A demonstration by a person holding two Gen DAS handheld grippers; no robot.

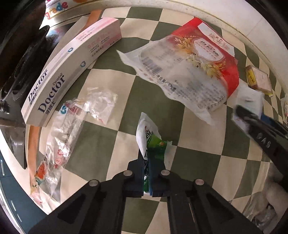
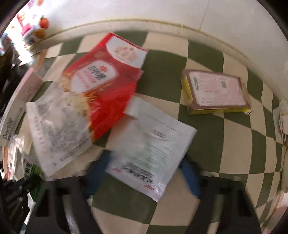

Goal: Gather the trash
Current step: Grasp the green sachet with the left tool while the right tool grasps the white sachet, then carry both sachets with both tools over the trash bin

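Observation:
My left gripper (image 1: 148,172) is shut on a green and white wrapper (image 1: 150,142), held above the green and cream checkered cloth (image 1: 158,100). My right gripper (image 2: 144,172) is open, its blue pads on either side of a white flat packet (image 2: 149,147) that lies on the cloth; this view is blurred. It also shows in the left wrist view (image 1: 252,122) at the right, over the same white packet (image 1: 250,100). A red and clear sugar bag (image 1: 194,66) lies at the middle, also in the right wrist view (image 2: 93,97).
A long white Doctor toothpaste box (image 1: 72,70) lies at the left, with crumpled clear wrappers (image 1: 72,122) beside it. A small yellow-edged box (image 2: 216,91) lies to the right, near the white wall (image 2: 198,14). More wrappers lie at the right edge (image 2: 282,120).

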